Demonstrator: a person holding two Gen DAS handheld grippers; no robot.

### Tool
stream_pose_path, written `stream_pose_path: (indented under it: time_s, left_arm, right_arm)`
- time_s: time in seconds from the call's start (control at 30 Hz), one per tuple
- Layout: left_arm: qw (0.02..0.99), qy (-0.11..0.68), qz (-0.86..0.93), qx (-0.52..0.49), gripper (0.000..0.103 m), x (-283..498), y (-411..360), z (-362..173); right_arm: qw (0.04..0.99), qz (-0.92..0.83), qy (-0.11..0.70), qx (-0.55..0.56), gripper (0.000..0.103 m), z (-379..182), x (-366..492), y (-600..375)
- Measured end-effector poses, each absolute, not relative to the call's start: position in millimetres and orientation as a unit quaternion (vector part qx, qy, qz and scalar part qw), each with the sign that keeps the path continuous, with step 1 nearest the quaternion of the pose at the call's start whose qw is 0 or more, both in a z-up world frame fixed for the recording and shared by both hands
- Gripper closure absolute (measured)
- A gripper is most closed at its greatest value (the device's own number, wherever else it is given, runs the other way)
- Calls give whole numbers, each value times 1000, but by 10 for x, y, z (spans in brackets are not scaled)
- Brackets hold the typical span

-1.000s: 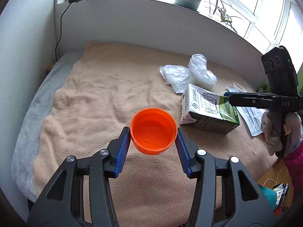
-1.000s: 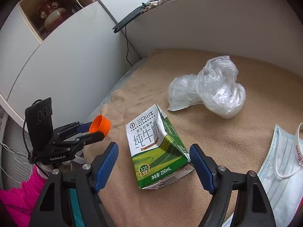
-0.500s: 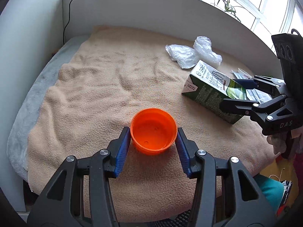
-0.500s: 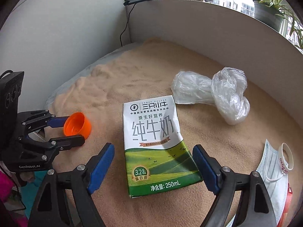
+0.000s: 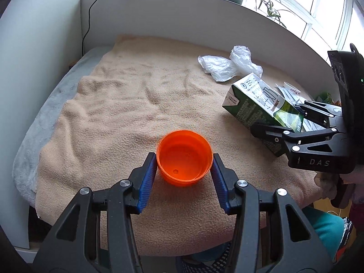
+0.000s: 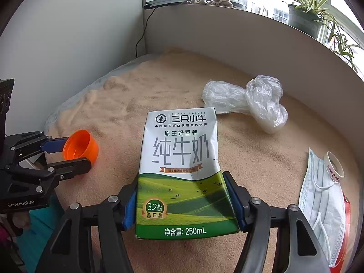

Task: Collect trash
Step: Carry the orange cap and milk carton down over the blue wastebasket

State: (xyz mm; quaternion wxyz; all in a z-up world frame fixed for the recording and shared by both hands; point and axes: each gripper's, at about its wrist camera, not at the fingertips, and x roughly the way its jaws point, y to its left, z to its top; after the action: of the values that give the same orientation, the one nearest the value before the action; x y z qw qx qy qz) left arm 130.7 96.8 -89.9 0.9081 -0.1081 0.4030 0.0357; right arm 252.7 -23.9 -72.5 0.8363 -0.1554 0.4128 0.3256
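My left gripper (image 5: 184, 167) is shut on a small orange cup (image 5: 184, 160), its mouth facing me, held above the beige blanket (image 5: 127, 104). It also shows in the right wrist view (image 6: 80, 147). My right gripper (image 6: 183, 201) is shut on the green lower end of a white-and-green milk carton (image 6: 182, 159); the carton (image 5: 257, 100) shows at the right of the left wrist view. A crumpled clear plastic bag (image 6: 248, 97) lies beyond the carton. A blue face mask (image 6: 323, 202) with a white wristband (image 6: 334, 167) lies at the right.
A white partition wall (image 6: 227, 45) runs behind the blanket, with potted plants (image 6: 307, 20) and a black lamp (image 6: 168, 1) on its ledge. A white wall (image 5: 41, 56) closes the left side. The blanket's front edge drops off near me.
My right gripper has closed onto the milk carton, which now fills the gap between its fingers. The left gripper keeps the orange cup.
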Motion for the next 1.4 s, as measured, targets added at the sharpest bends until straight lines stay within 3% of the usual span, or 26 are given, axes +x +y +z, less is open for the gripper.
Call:
stream_pose_path:
  time_s: [0.83, 1.4]
  left_arm:
    - [913, 397, 0, -95, 54, 475, 295, -924]
    - [870, 475, -38, -127, 54, 198, -90, -1650]
  right_arm:
    - [864, 319, 386, -53, 36, -565, 947, -1357]
    - [847, 284, 450, -13, 36, -1124, 414, -1542]
